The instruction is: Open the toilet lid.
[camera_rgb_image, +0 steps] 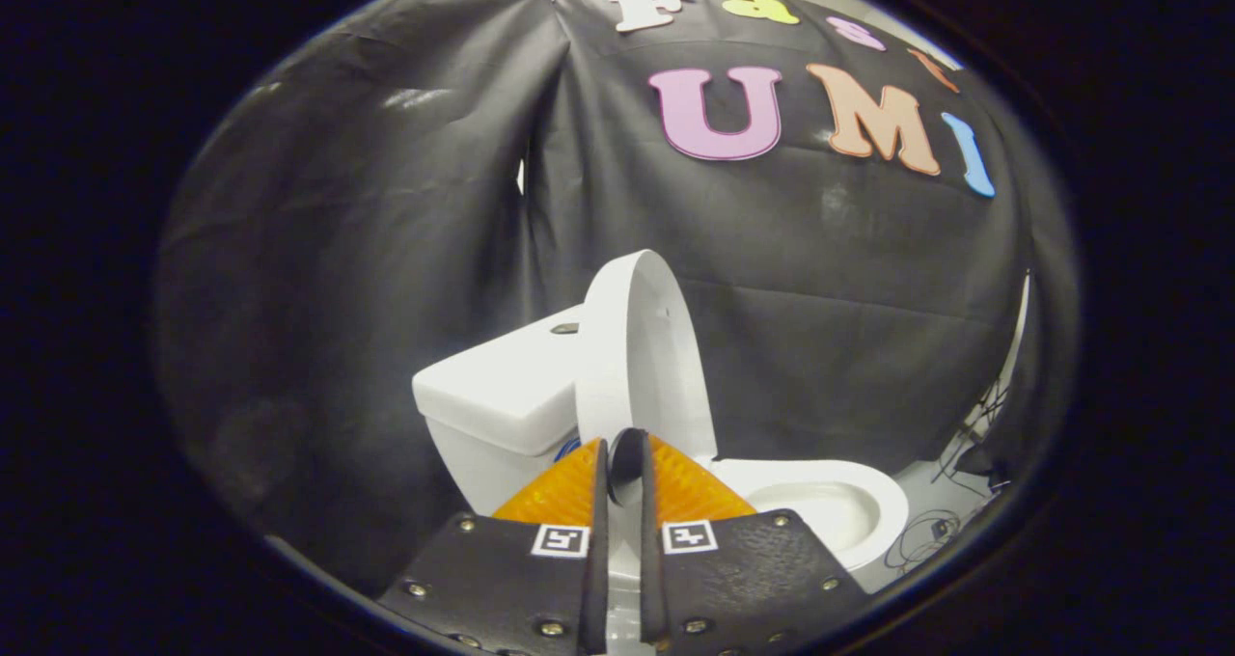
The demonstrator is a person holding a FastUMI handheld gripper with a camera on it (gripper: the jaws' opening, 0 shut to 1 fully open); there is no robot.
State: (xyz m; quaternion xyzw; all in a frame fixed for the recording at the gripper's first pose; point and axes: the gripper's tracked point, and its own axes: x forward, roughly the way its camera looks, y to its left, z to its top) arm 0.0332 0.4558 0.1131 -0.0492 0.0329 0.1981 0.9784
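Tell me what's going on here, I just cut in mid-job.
A hand-held gripper is working on a white toilet in a black-draped booth. The lid stands raised, close to upright, next to the tank, and the bowl lies open beyond the fingers. The fingers are nearly closed around the lid's lower edge, which runs into the narrow gap between them; whether both actually press on it is hard to tell. Cables lie on the floor past the bowl.

black cloth wall (386, 251), cables (926, 531) on floor
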